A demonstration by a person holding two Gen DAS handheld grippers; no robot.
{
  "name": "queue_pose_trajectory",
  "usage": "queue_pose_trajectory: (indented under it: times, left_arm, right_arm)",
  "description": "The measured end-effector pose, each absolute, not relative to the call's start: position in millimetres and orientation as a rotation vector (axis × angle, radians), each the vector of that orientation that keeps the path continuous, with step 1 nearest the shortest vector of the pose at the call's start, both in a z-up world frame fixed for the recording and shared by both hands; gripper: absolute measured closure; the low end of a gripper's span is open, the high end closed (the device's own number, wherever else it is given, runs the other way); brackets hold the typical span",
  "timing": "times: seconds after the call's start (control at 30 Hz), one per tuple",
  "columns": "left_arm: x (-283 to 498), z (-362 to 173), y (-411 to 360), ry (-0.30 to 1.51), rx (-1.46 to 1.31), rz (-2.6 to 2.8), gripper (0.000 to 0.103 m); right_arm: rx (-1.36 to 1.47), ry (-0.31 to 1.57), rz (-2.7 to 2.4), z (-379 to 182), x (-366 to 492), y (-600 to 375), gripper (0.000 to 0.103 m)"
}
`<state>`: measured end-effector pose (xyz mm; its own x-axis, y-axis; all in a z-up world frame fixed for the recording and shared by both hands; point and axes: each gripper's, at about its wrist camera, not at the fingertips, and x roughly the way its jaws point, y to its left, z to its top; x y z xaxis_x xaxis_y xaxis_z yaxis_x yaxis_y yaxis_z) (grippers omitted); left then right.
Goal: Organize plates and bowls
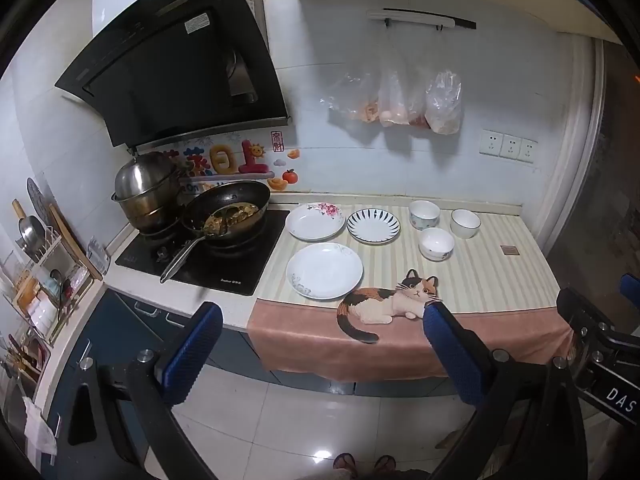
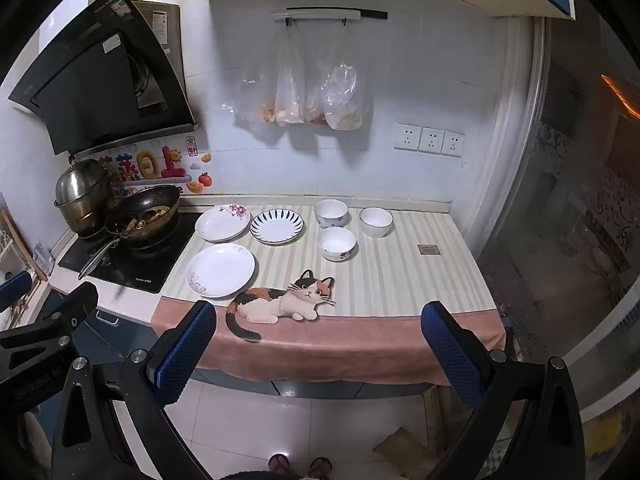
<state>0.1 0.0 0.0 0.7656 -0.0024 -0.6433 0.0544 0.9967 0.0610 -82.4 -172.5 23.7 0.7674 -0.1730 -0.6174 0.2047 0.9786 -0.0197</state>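
We held the left claw (image 1: 320, 340) with its blue-padded fingers spread as wide as they go and nothing between them, tilted down toward the front edge of the table (image 1: 500, 280), well short of any dish. The right claw (image 2: 320, 336) stood just as wide and just as empty, level with it on the other side. Out past the left claw, just beyond the calico cat picture on the striped cloth (image 1: 392, 300), lay the plain white round plate with a faint grey pattern (image 1: 324, 270), the nearest dish to it and slightly to its left. Behind that plate sat the white plate with pink flowers (image 1: 316, 222) and, beside it, the white plate with dark blue radial stripes (image 1: 373, 226). Ahead of the right claw, and farther back, the three small white ceramic bowls (image 2: 337, 243) stood apart from one another in a loose triangle. Being round, the dishes offered no long axis to line up with. We judged the plates the left hand's work and the bowls the right's, each claw needing to travel forward and down over the table edge.
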Motion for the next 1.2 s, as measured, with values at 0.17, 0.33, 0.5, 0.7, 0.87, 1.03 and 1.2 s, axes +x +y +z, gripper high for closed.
queue_pose_trajectory:
  times: [0.17, 0.33, 0.5, 0.7, 0.87, 1.03, 1.2]
  left_arm:
    - [0.1, -0.1, 0.3, 0.696, 0.076, -0.032, 0.000]
    - [0.3, -0.2, 0.0, 0.697, 0.079, -0.031, 0.000]
    - [0.3, -0.4, -0.3, 0.697, 0.083, -0.031, 0.000]
    - [-0.4, 2.1, -1.5, 0.698, 0.081, -0.034, 0.000]
    - [-2.9, 9.9, -9.4, 0.700, 0.079, -0.035, 0.000]
    - [-2.7, 8.8, -7.8, 0.699, 0.079, -0.036, 0.000]
    - [-3.1, 8.8, -7.7, 0.698, 0.076, -0.035, 0.000]
  right_arm:
    - [0.045, 0.647, -0.204, 25.2, -82.6, -172.5, 0.000]
    - [0.044, 0.644, -0.203, 29.5, -82.8, -174.7, 0.000]
    - [0.046, 0.650, -0.204, 29.0, -82.4, -177.0, 0.000]
    - [0.044, 0.645, -0.206, 23.1, -88.4, -176.1, 0.000]
    - [0.036, 0.644, -0.206, 23.4, -86.2, -172.0, 0.000]
    - [0.035, 0.643, -0.209, 27.3, -85.0, -178.4, 0.000]
    - [0.029, 0.644, -0.208, 28.4, -85.1, -174.2, 0.000]
